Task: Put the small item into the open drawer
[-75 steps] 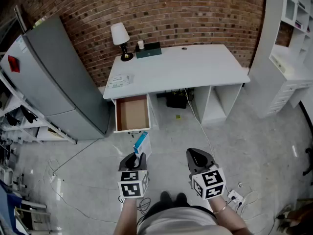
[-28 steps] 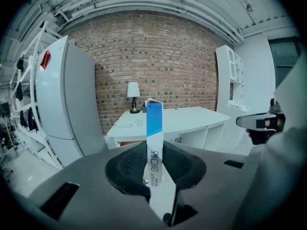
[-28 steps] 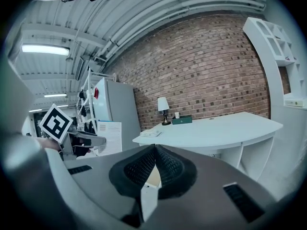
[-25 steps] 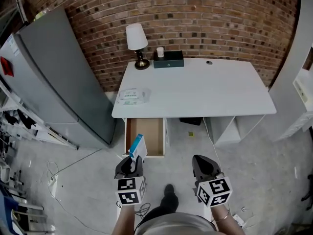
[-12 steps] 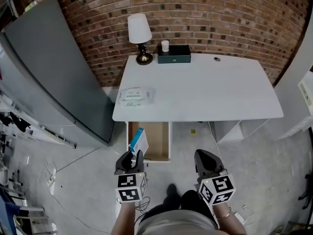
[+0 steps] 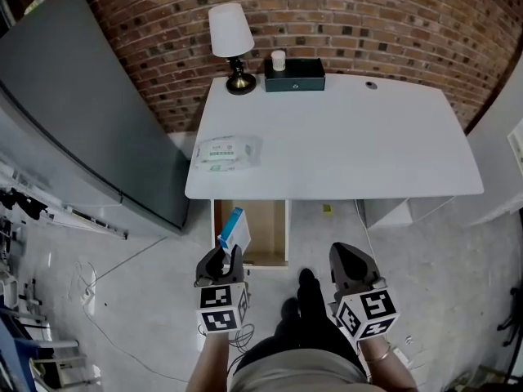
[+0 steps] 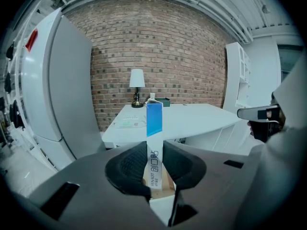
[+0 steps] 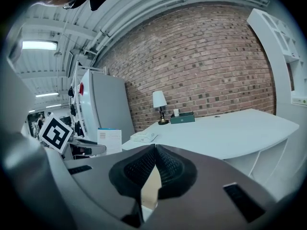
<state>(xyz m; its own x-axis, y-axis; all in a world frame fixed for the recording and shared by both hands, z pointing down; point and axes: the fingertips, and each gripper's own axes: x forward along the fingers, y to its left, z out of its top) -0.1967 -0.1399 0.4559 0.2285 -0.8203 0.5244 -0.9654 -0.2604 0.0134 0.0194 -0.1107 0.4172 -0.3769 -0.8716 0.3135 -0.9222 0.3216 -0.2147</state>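
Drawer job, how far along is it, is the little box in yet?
Done: the drawer stands open and the left gripper is shut on the blue-and-white box. In hand: the box is upright near the drawer, not inside. Left: lower it in and release. The right gripper is shut, empty.

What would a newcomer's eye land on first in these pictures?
The left gripper clamps a slim blue-and-white box upright between its fingers, by the open drawer under the white desk. The right gripper hangs shut and empty beside it.
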